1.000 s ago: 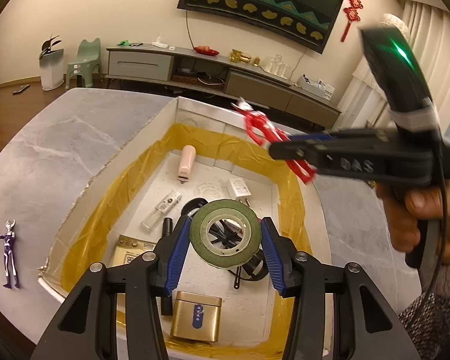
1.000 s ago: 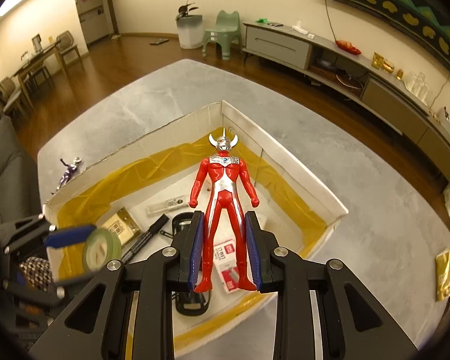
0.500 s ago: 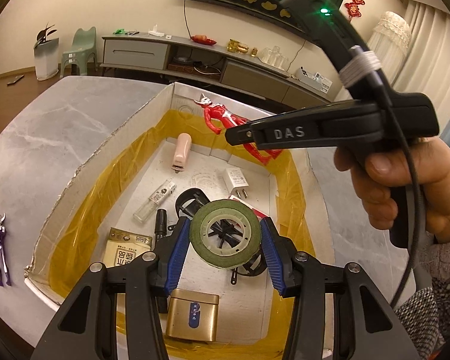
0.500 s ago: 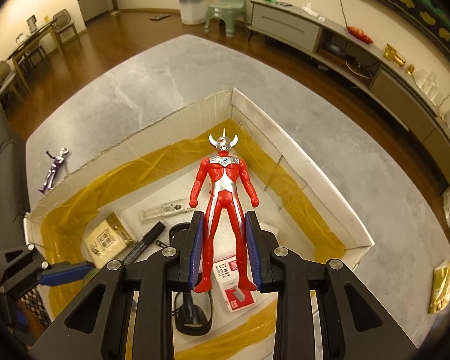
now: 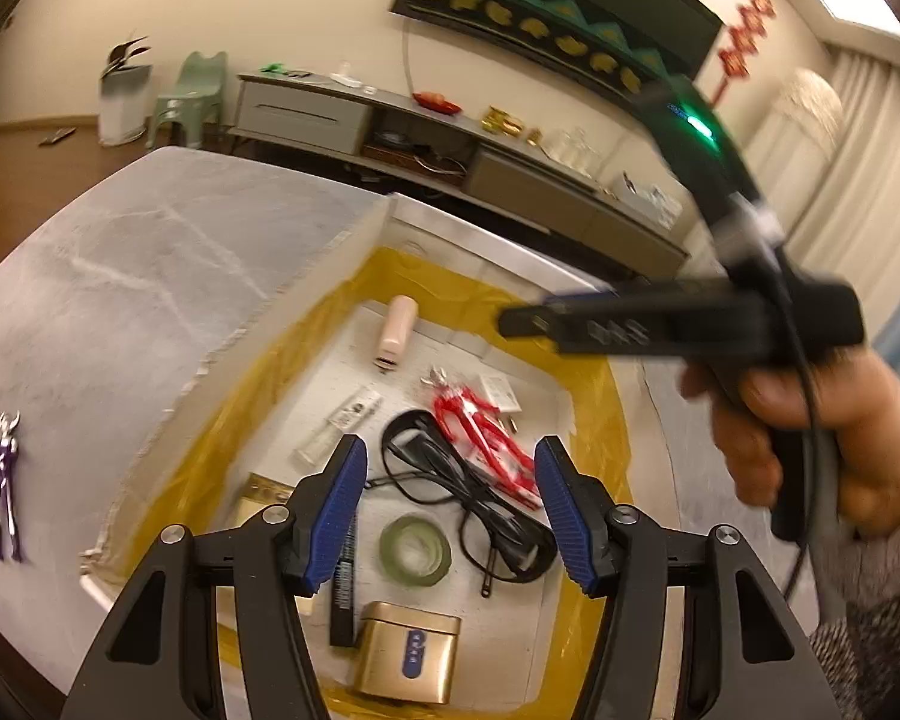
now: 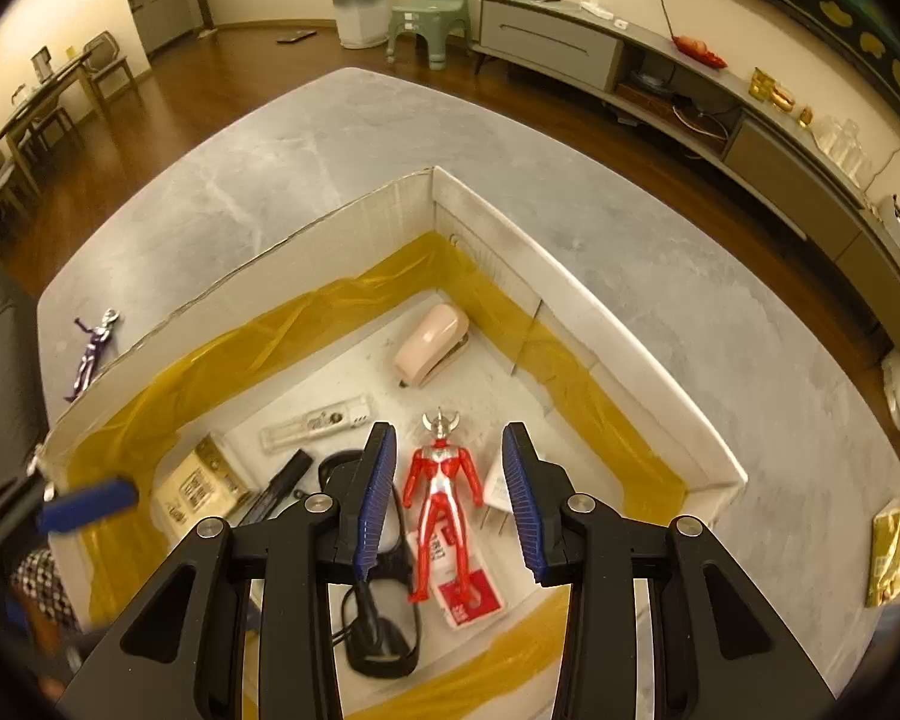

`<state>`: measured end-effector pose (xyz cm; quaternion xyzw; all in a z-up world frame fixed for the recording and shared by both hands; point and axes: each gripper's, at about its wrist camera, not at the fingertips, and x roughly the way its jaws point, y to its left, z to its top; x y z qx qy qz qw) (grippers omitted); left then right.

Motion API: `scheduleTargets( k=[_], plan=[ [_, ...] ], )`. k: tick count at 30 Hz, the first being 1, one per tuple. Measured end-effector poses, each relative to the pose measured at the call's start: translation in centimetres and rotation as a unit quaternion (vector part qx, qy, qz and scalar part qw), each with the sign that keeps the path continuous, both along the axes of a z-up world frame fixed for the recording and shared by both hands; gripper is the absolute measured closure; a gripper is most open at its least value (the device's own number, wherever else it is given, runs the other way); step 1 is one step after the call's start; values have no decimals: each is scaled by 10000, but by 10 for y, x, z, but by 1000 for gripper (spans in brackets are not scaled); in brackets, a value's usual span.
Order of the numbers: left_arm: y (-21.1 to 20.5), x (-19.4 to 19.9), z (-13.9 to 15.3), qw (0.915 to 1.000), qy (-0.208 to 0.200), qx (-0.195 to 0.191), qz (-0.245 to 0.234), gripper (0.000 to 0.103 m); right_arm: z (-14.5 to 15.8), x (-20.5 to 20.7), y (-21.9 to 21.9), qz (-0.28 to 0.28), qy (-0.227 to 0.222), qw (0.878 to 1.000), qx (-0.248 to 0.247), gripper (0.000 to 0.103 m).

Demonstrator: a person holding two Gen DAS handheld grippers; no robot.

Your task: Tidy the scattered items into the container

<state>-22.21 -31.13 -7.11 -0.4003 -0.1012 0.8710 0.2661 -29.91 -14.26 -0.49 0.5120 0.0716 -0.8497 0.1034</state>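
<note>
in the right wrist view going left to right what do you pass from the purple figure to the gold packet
purple figure → clear tube → pink stapler → red figure → box's right wall → gold packet

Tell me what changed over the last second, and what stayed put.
Both tools let go. The left tool opened and dropped the green tape roll onto the floor of the white cardboard box, beside the black cable. The right tool opened and released the red and silver hero figure, now lying flat inside. The purple figure on the grey table and the gold tin stayed put.
</note>
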Motion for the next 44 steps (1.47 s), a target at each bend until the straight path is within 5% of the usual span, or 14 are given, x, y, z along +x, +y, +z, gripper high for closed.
scheduleTargets(
  k=[6, 29, 44],
  plan=[
    [-16, -1, 4, 9993, -58, 362, 122, 43, 7, 26, 1, 122, 24, 9999, 68, 62],
    [11, 67, 30, 9986, 252, 91, -449, 43, 26, 134, -9, 988, -152, 9923, 735, 58],
    [3, 91, 32, 9981, 199, 139, -558, 43, 29, 157, -19, 1161, -206, 9903, 738, 59]
  ],
)
